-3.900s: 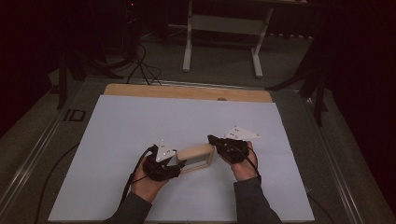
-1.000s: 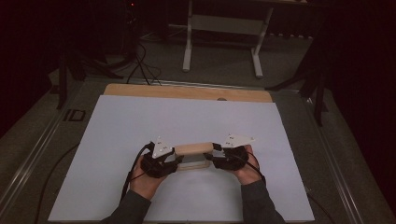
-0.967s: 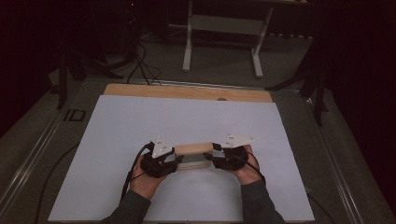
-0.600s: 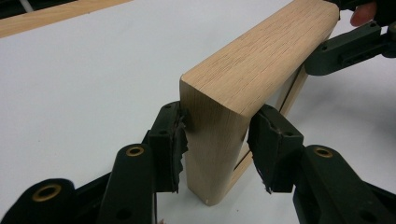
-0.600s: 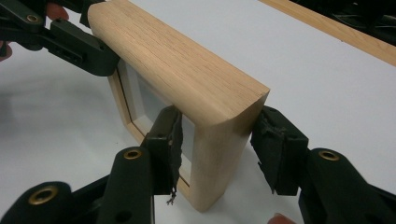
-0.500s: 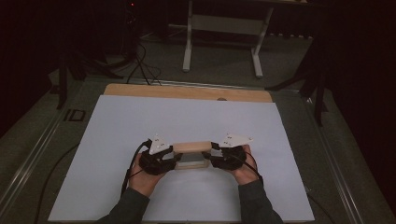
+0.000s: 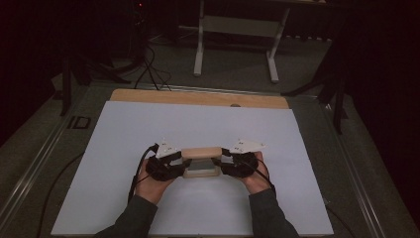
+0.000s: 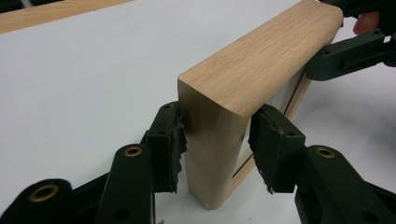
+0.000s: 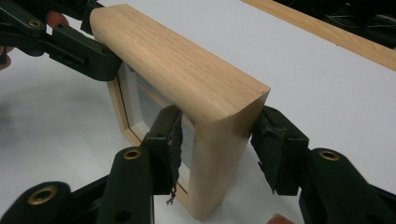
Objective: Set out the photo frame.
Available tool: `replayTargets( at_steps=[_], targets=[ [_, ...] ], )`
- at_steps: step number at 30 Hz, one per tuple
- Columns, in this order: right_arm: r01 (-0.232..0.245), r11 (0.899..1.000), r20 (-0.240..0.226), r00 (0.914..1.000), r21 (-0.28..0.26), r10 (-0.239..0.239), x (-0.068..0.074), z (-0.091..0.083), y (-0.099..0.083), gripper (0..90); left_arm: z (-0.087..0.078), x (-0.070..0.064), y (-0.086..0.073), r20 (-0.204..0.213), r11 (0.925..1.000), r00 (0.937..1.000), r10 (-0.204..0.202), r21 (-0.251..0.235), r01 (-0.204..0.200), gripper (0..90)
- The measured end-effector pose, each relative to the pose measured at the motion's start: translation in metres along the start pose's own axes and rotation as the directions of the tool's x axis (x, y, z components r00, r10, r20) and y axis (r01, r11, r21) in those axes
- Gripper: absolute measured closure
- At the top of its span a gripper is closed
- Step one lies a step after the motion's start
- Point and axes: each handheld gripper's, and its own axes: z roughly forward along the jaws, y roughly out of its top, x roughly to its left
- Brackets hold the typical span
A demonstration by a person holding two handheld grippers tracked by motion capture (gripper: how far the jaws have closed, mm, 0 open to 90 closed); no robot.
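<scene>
- A wooden frame (image 7: 201, 161) is stood upright on the white sheet (image 7: 124, 129) that covers the desk (image 7: 198, 97), near the person's side and about in the middle from left to right.
- The frame is held at both ends, one gripper at each end.
- The left gripper (image 7: 173, 163) is closed on the left end of the frame. In the left gripper view, the frame's end post (image 8: 215, 154) is squeezed between the two black pads (image 8: 170, 144), one pad on each flat side.
- The right gripper (image 7: 229, 162) is closed on the right end of the frame. In the right gripper view, the frame's corner (image 9: 224, 154) is pinched between its pads (image 9: 169, 149), one pad on the pane side and one on the outer side.
- Neither gripper is wide open; the gap is just as wide as the wood between the pads.
- A pale pane (image 9: 144, 107) is seen set inside the frame.
- The top bar of the frame (image 8: 266, 56) is seen to be rounded at its edges.
- The bottom of the frame is rested on the sheet.
- Each gripper is held by one hand (image 7: 151, 186), with dark sleeves (image 7: 270, 218) seen at the bottom of the high view.
- A white stand (image 7: 237, 29) is seen on the floor well beyond the desk.
</scene>
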Motion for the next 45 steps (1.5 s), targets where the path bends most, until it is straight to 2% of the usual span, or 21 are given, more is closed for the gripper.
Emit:
replayTargets(
  at_steps=[18, 30, 40, 45],
  targets=[
    [-0.028, 1.000, 0.032, 0.9991, -0.012, 0.029, -0.005, 0.012, 0.007, 52.2, 0.008, 0.015, 0.009, -0.012, 1.0000, 0.9999, 0.002, 0.000, -0.002, 52.9],
    [-0.052, 0.998, 0.035, 0.9980, -0.030, 0.053, -0.010, 0.020, 0.014, 51.8, 0.009, 0.024, 0.014, -0.017, 0.9996, 0.9996, -0.023, -0.018, 0.022, 52.4],
    [-0.077, 0.997, 0.035, 0.9963, -0.029, 0.078, -0.013, 0.026, 0.013, 51.3, 0.014, 0.027, 0.015, -0.023, 0.9996, 0.9993, -0.029, -0.009, 0.028, 52.0],
    [-0.087, 0.996, 0.036, 0.9955, -0.029, 0.088, -0.014, 0.028, 0.013, 51.2, 0.016, 0.030, 0.015, -0.019, 0.9989, 0.9988, -0.045, -0.015, 0.044, 51.8]
  ],
)
